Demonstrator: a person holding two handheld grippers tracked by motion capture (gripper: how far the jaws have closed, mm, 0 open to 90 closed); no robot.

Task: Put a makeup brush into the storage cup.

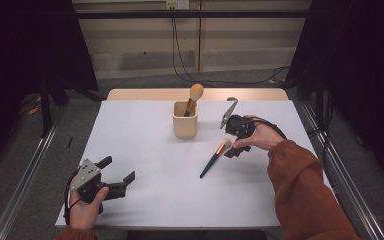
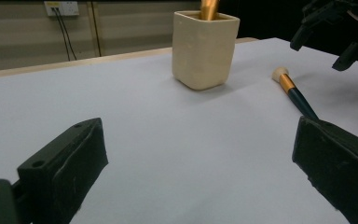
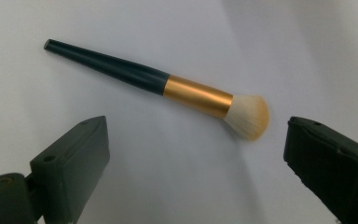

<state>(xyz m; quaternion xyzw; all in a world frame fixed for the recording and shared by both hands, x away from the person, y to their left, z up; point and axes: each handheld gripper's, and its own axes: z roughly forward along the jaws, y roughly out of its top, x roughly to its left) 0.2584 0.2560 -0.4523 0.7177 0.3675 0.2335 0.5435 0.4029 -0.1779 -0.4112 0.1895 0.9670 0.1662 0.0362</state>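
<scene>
Left gripper [image 1: 118, 171]: held low at the near left corner of the table [image 1: 145, 190], the person's left hand [image 1: 84, 207] wrapped round its grip from below, grey three-cornered plate on top. It points toward the middle of the table. Jaws spread wide, nothing between them; in the left gripper view the two black jaws stand far apart over bare white surface, with the cup and the loose brush beyond them.

Cup [image 1: 185, 119]: a cream, square-sided cup standing upright toward the far centre of the table. One makeup brush [image 1: 193, 99] stands in it, handle down, rounded tan head rising above the rim and leaning slightly right. In the left gripper view its gold ferrule shows above the rim.

Loose makeup brush [image 1: 215, 158]: lies flat on the table, right of the cup and apart from it. Dark handle toward the near side, gold ferrule and pale bristle head toward the far right.

Right gripper [image 1: 237, 141]: over the right part of the table, the right hand [image 1: 260, 137] gripping it, wrist bent, orange sleeve [image 1: 305, 190] running in from the bottom right. It points down at the bristle end of the loose brush. Jaws released and wide apart; in the right gripper view the brush [image 3: 168, 88] lies beyond the jaw tips, untouched.
</scene>
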